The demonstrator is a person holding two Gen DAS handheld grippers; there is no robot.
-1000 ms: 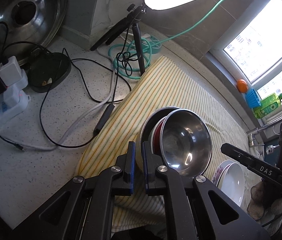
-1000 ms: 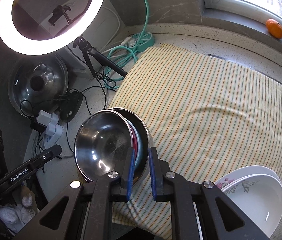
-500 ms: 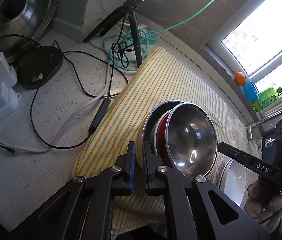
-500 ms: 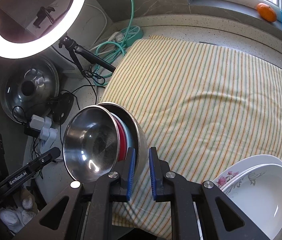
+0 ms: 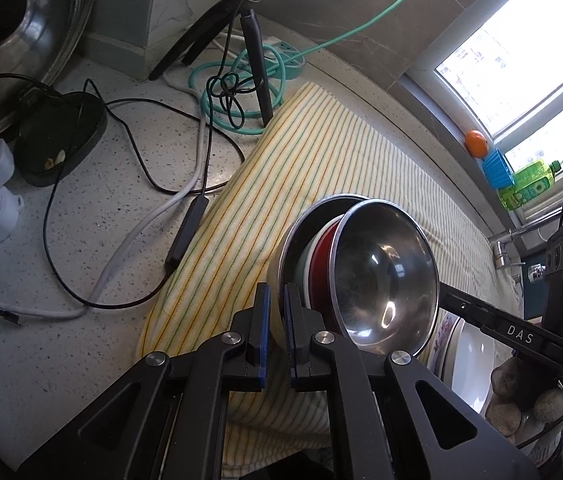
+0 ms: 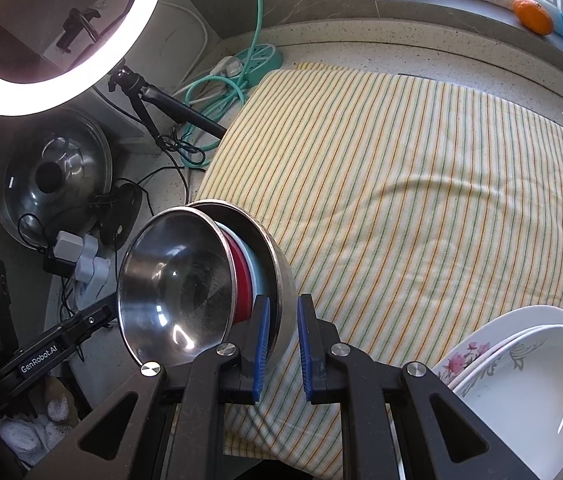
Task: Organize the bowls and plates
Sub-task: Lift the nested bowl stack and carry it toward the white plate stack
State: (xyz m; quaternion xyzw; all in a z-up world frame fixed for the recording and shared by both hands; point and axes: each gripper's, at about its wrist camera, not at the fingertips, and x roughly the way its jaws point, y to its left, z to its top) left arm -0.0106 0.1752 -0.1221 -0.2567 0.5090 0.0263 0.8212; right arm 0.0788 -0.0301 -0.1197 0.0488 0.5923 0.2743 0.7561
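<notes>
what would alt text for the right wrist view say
The right gripper is clamped on the rim of the outer steel bowl of a tilted nested stack, with a red bowl and an inner steel bowl inside, over a striped cloth. White floral plates sit at lower right.

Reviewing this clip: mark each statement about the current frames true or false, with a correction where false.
1. Both grippers grip the rim of the outer steel bowl. True: the left gripper and the right gripper each clamp it.
2. The stack is tipped on edge. True.
3. A blue bowl sits directly behind the inner steel bowl. False: the red bowl does.
4. The white plates rest on bare counter left of the bowls. False: they lie to the right, at the edge of the striped cloth.
5. An orange sits on the window sill. True.
</notes>
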